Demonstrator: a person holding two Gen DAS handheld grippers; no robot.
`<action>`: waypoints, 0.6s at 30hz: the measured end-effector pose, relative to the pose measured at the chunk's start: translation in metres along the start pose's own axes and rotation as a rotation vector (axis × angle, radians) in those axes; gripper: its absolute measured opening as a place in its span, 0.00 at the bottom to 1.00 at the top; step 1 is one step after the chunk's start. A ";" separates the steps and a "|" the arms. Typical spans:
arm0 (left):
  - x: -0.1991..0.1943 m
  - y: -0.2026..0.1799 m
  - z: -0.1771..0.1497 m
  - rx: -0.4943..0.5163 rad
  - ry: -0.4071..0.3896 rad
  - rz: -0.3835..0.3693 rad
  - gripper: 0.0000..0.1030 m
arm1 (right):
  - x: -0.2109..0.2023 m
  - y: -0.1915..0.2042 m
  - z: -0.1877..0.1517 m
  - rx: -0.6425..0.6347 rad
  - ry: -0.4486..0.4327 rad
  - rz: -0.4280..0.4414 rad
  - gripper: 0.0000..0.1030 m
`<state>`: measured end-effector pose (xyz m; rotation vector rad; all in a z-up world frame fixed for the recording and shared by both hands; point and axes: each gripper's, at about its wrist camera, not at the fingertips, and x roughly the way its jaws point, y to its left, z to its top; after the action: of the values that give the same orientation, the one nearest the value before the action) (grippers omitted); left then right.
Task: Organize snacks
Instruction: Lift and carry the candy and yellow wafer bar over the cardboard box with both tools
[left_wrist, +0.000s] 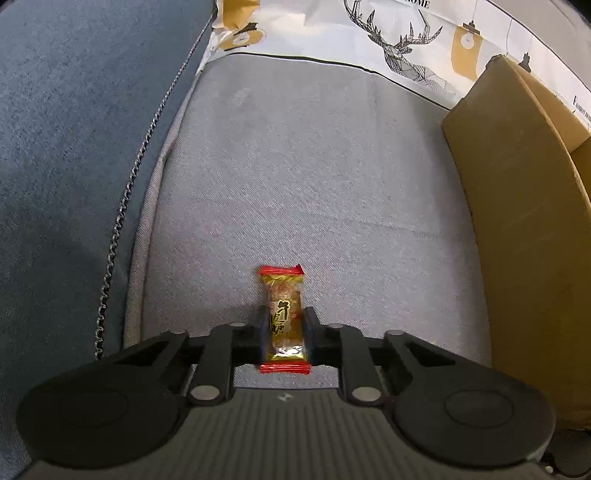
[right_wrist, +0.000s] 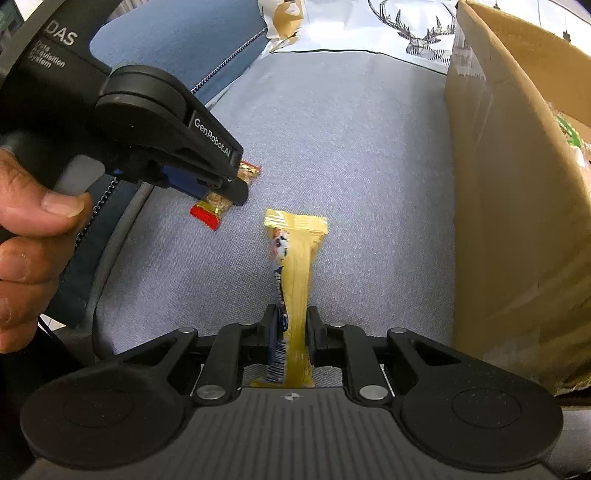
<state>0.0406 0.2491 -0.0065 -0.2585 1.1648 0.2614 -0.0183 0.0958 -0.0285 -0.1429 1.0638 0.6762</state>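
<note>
left gripper (left_wrist: 284, 325): jaws closed on a small candy (left_wrist: 283, 319) in a gold wrapper with red ends; the candy stands lengthwise between the pads, over the grey cushion (left_wrist: 314, 184). in the right wrist view the same gripper (right_wrist: 225, 188) shows from the side, held in a hand (right_wrist: 33, 236), with the candy (right_wrist: 218, 201) sticking out either side of its tips.

right gripper (right_wrist: 291, 332): jaws closed on a long yellow snack bar (right_wrist: 295, 280), gripped near its lower end, barcode facing left; the upper end reaches out over the cushion (right_wrist: 351, 166). whether the bar touches the cushion cannot be told.

cardboard box (left_wrist: 517, 221): at the cushion's right edge, flap up; also in the right wrist view (right_wrist: 517, 221), some green packaging visible inside.

printed sheet with a deer drawing (left_wrist: 399, 44): along the cushion's far edge.

blue fabric (left_wrist: 74, 129): left of the cushion, with a metal chain (left_wrist: 122, 214) running along the seam.
</note>
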 end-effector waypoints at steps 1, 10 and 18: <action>-0.001 0.000 0.000 -0.002 -0.006 -0.006 0.18 | -0.001 0.000 0.000 0.000 -0.004 0.000 0.12; -0.016 0.009 0.003 -0.056 -0.088 -0.022 0.18 | -0.025 -0.002 0.006 0.006 -0.111 0.025 0.11; -0.027 0.014 0.007 -0.083 -0.148 -0.039 0.18 | -0.048 -0.008 0.011 0.041 -0.188 0.045 0.11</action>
<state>0.0320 0.2624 0.0206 -0.3289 1.0025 0.2907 -0.0197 0.0730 0.0158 -0.0196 0.9018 0.6938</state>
